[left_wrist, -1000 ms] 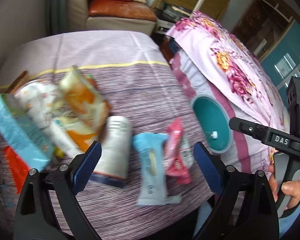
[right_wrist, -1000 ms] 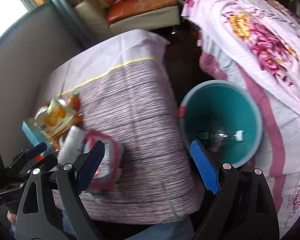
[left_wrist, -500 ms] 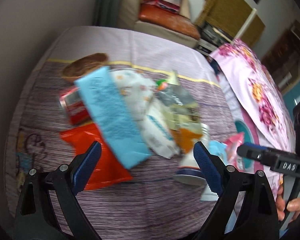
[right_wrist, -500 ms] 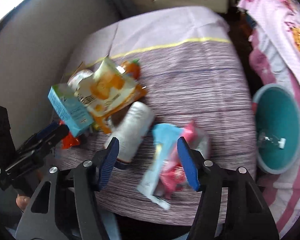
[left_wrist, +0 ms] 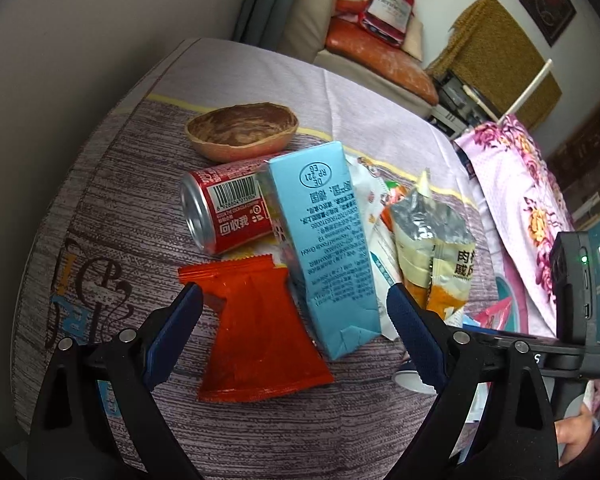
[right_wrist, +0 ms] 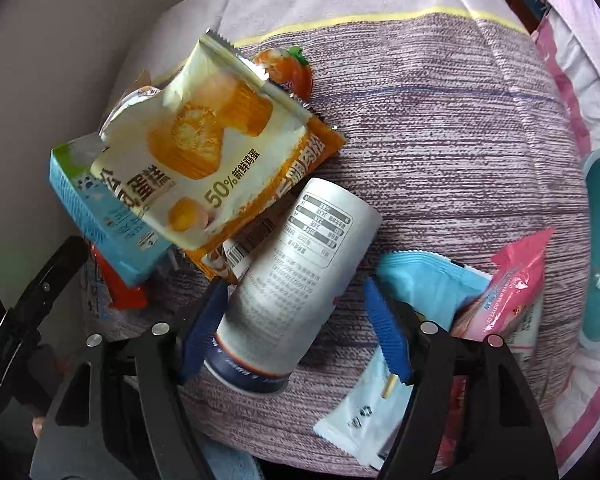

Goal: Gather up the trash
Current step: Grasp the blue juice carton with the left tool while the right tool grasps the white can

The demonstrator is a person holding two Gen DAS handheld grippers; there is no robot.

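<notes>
White cup (right_wrist: 296,280) lying between right tongs (right_wrist: 296,334), jaws parted, just been opening

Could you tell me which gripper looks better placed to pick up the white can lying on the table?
Probably the right gripper: its open jaws, just reopening, already straddle the white can. The left gripper hangs over the red wrapper and blue carton.

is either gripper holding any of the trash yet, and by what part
Nothing held. The right gripper straddles the white can, its jaws just reopened; the left gripper is open.
</notes>
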